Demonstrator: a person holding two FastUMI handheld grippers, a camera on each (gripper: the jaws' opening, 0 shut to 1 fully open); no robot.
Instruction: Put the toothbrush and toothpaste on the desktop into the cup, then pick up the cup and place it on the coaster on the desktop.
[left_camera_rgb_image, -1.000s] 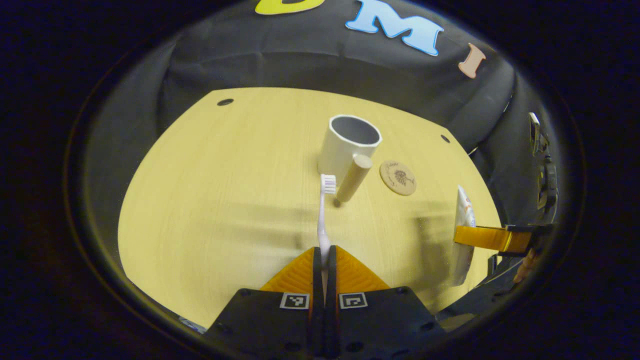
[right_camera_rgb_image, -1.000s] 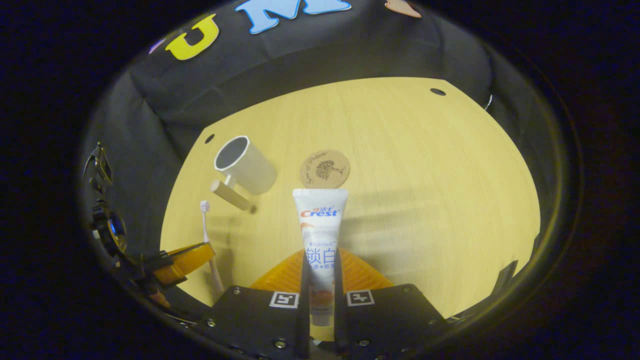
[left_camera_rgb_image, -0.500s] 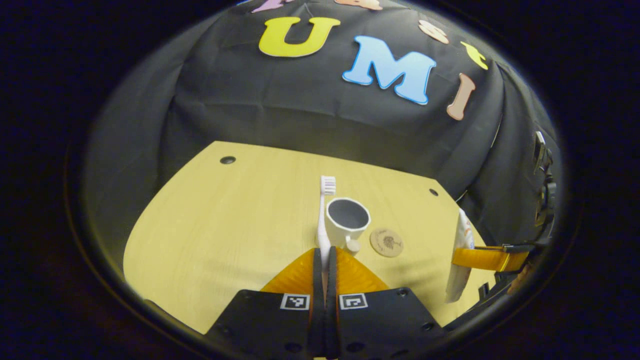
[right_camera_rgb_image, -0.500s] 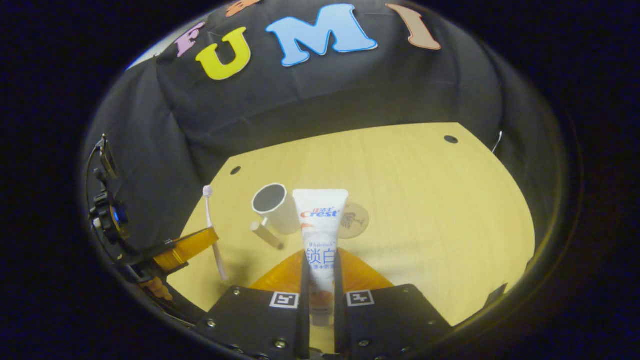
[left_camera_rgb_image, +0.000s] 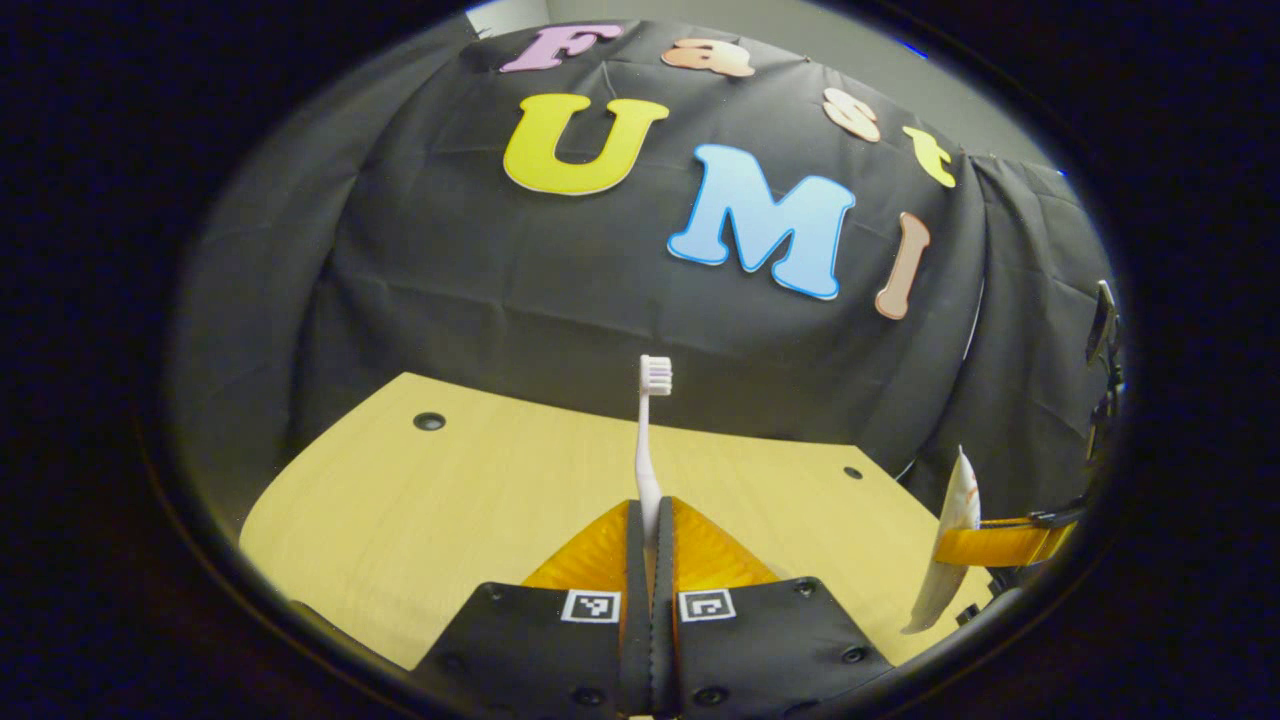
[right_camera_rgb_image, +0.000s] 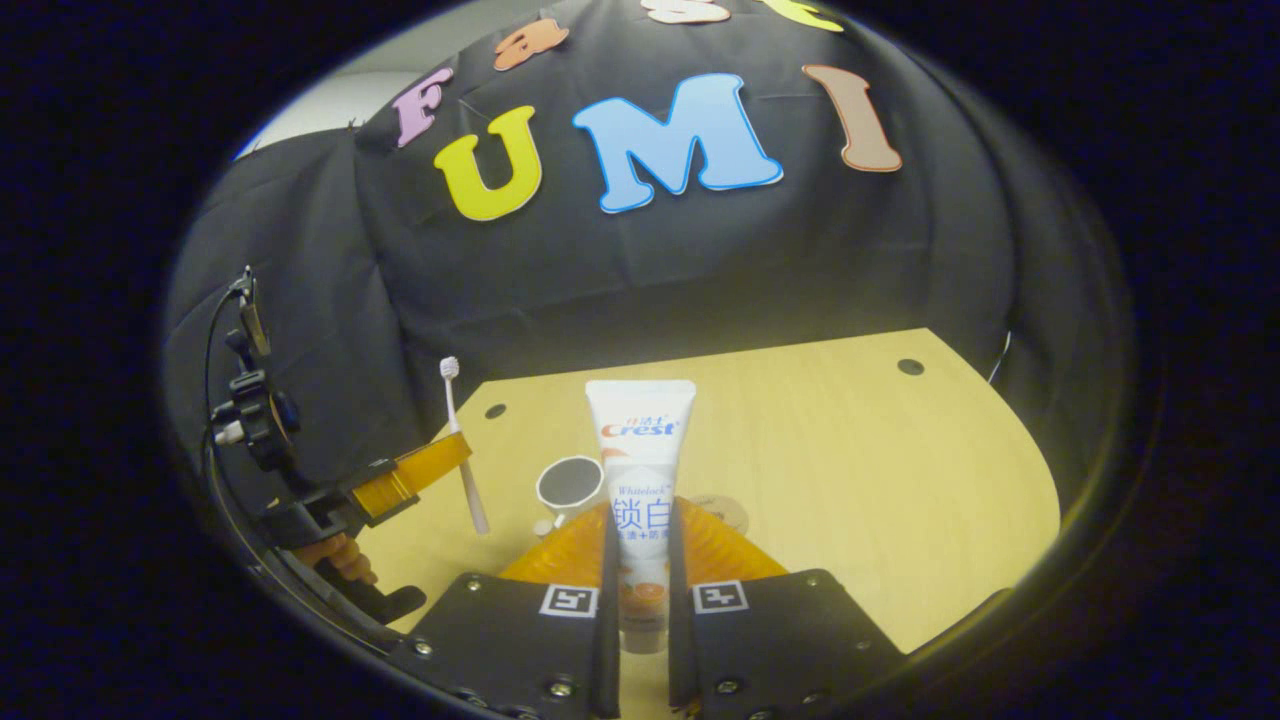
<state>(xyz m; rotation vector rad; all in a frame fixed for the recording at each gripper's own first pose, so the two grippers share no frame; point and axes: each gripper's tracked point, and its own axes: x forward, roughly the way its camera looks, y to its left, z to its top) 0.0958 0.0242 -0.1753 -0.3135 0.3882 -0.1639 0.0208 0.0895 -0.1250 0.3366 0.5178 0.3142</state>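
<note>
My left gripper (left_camera_rgb_image: 650, 520) is shut on a white toothbrush (left_camera_rgb_image: 649, 440) whose bristle head points up toward the cloth wall. In the right gripper view the same gripper (right_camera_rgb_image: 440, 460) and toothbrush (right_camera_rgb_image: 462, 450) hang at the left, above the table. My right gripper (right_camera_rgb_image: 640, 520) is shut on a white toothpaste tube (right_camera_rgb_image: 640, 450) standing up between the fingers; in the left gripper view the tube (left_camera_rgb_image: 950, 545) hangs at the right edge. The white cup (right_camera_rgb_image: 568, 485) stands on the table just left of the tube, and a sliver of the round coaster (right_camera_rgb_image: 728, 512) peeks out on the tube's right.
The light wooden tabletop (right_camera_rgb_image: 850, 470) has small dark holes near its far corners (right_camera_rgb_image: 910, 367) (left_camera_rgb_image: 429, 421). Black cloth walls close the far side and both flanks. A hand (right_camera_rgb_image: 345, 560) holds the left gripper at the lower left of the right gripper view.
Both grippers have risen and tilted upward with the toothbrush and the tube. The cup and coaster dropped out of the left gripper view and sank lower in the right gripper view.
</note>
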